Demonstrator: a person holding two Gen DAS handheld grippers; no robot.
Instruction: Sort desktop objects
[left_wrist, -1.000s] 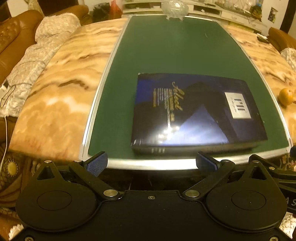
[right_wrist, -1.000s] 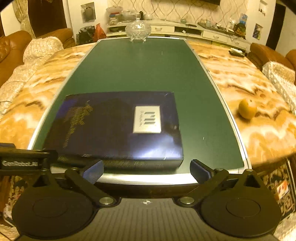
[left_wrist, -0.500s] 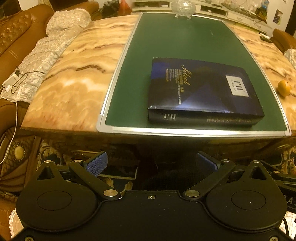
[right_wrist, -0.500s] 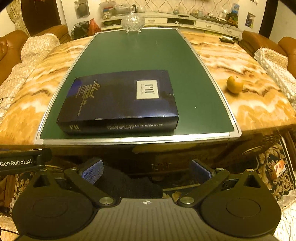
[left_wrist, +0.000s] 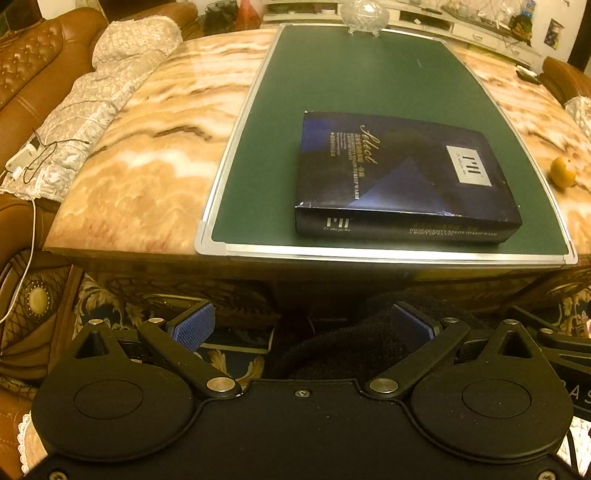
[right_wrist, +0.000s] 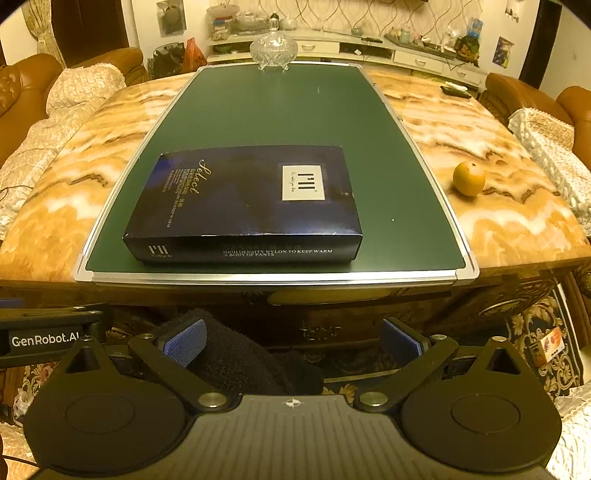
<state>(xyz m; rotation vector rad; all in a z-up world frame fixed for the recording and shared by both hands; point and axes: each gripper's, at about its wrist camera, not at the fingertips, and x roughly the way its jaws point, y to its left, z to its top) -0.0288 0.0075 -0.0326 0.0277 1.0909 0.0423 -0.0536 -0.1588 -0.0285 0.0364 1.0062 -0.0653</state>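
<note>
A flat dark blue box (left_wrist: 402, 173) (right_wrist: 247, 199) lies closed on the green mat (left_wrist: 369, 85) (right_wrist: 280, 110) near the table's front edge. An orange (left_wrist: 563, 171) (right_wrist: 468, 178) sits on the marble to the right of the mat. A glass lidded bowl (left_wrist: 364, 14) (right_wrist: 273, 48) stands at the mat's far end. My left gripper (left_wrist: 301, 326) is open and empty, held in front of and below the table edge. My right gripper (right_wrist: 291, 341) is also open and empty, off the table in front of the box.
The marble table (left_wrist: 147, 162) (right_wrist: 480, 122) is flanked by brown sofas (left_wrist: 33, 74) (right_wrist: 535, 96) with lace covers. A black remote (right_wrist: 455, 89) lies at the table's far right. A dark cloth-covered shape (right_wrist: 240, 358) sits below the grippers. A sideboard with clutter (right_wrist: 369, 40) stands behind.
Both grippers have pulled back from the table edge, away from the box, and now hang in front of the table. The box has not moved. Both stay open.
</note>
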